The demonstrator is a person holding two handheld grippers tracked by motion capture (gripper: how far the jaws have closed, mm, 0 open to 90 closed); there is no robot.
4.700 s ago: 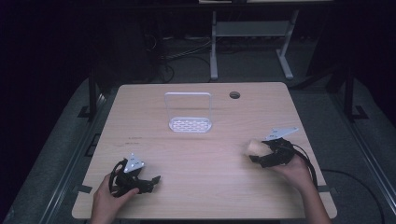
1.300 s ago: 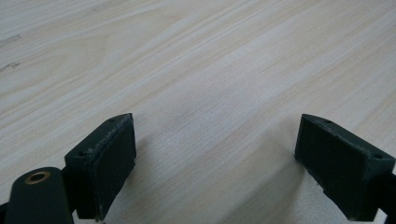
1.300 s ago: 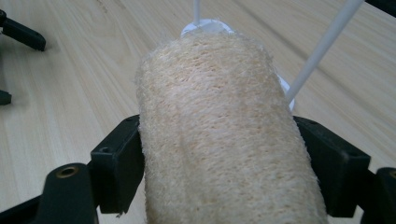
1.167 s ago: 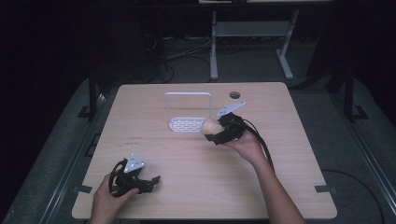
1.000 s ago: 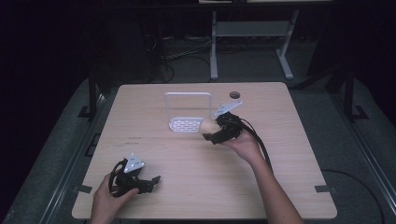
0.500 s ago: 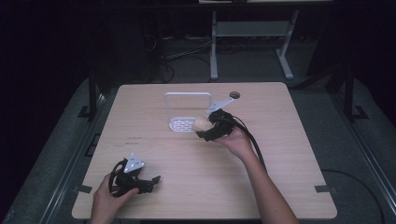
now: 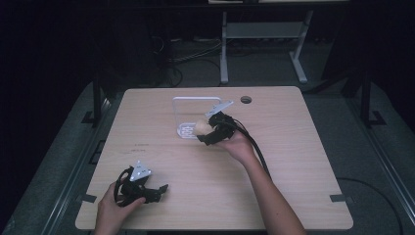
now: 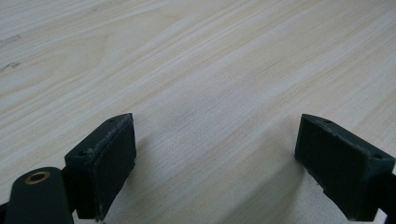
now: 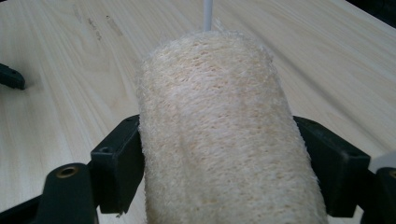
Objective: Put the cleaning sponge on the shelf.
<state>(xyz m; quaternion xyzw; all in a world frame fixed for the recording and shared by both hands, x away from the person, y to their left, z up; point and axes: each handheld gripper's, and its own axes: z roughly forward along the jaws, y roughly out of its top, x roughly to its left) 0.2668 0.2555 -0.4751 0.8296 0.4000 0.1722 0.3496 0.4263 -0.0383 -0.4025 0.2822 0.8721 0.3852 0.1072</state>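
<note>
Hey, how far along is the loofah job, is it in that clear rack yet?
Not quite. Done: the right gripper has the loofah clamped between its jaws and holds it at the clear rack near the table's far edge. In hand: the placing itself; the loofah is not released. Left: set it in the rack and open the jaws. The left gripper rests open on the table, holding nothing.
</note>
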